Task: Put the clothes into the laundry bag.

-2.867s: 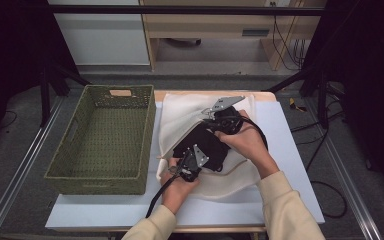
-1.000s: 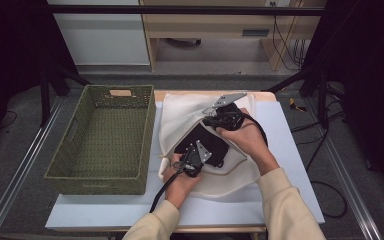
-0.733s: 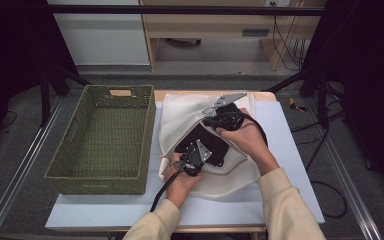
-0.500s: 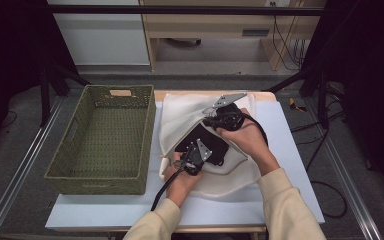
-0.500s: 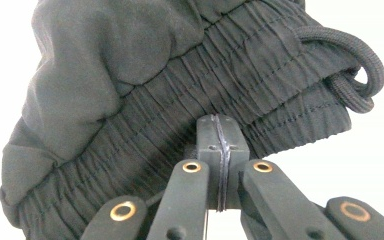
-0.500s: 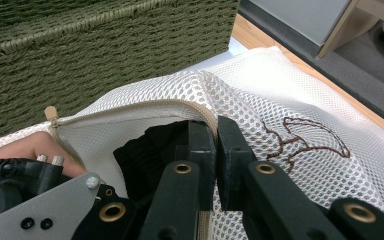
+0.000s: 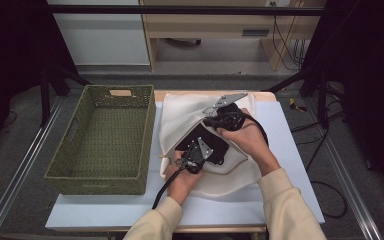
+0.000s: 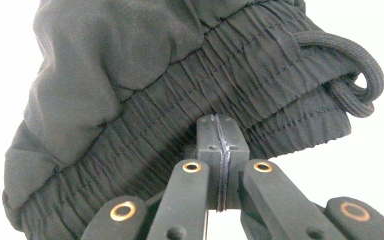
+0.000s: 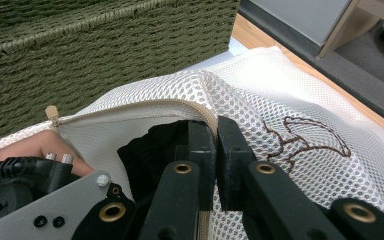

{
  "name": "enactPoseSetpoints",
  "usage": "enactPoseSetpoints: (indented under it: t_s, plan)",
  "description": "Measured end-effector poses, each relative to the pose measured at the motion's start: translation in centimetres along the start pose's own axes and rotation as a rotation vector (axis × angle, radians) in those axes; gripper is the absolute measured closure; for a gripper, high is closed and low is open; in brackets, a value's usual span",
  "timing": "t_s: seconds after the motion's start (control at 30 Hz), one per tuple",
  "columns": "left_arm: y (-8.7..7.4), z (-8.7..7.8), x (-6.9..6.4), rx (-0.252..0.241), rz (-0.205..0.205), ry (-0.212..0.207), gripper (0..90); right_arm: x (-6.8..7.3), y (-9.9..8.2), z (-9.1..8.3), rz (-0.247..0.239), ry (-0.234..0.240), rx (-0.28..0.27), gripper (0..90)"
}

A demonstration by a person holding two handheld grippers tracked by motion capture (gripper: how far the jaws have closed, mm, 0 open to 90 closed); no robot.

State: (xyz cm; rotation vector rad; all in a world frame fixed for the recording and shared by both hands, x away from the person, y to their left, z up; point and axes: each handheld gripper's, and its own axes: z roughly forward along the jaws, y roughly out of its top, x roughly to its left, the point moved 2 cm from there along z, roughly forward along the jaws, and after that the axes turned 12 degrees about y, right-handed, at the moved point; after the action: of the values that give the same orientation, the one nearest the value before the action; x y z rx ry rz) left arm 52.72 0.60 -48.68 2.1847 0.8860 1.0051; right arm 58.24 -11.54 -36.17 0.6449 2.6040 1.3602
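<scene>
A white mesh laundry bag point(image 7: 180, 112) lies on the white table top point(image 7: 290, 150), its zipped mouth held open. In that mouth sits a black garment point(image 7: 211, 139) with an elastic waistband point(image 8: 260, 100) and a drawstring point(image 8: 352, 75). My left gripper point(image 7: 204, 151) is shut on the waistband point(image 8: 219, 131). My right gripper point(image 7: 212, 120) is shut on the bag's zipper edge point(image 9: 200, 107), holding it up above the garment point(image 9: 150, 145). The mesh bag point(image 9: 290, 90) carries a brown stitched outline. The left gripper's grey plate point(image 9: 55, 200) and a hand's fingers point(image 9: 30, 145) show beside it.
A green woven basket point(image 7: 105, 137) stands left of the bag, close against it point(image 9: 80, 50). Beyond the table's wooden far edge point(image 7: 260, 95) are a grey floor, cabinets and cables. Metal rails run along both sides.
Since the earliest frame the left gripper and the garment have shifted slightly within the bag's mouth. Over the last second both hands have kept still.
</scene>
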Motion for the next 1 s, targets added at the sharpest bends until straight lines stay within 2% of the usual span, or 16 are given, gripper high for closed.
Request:
enactPoseSetpoints:
  t_s: [1.0]
  plan:
    - [0.14,0.29,-0.07,-0.005,0.010,0.013,89.9,-0.63,0.11,0.01,0.007,-0.011,0.009,87.0]
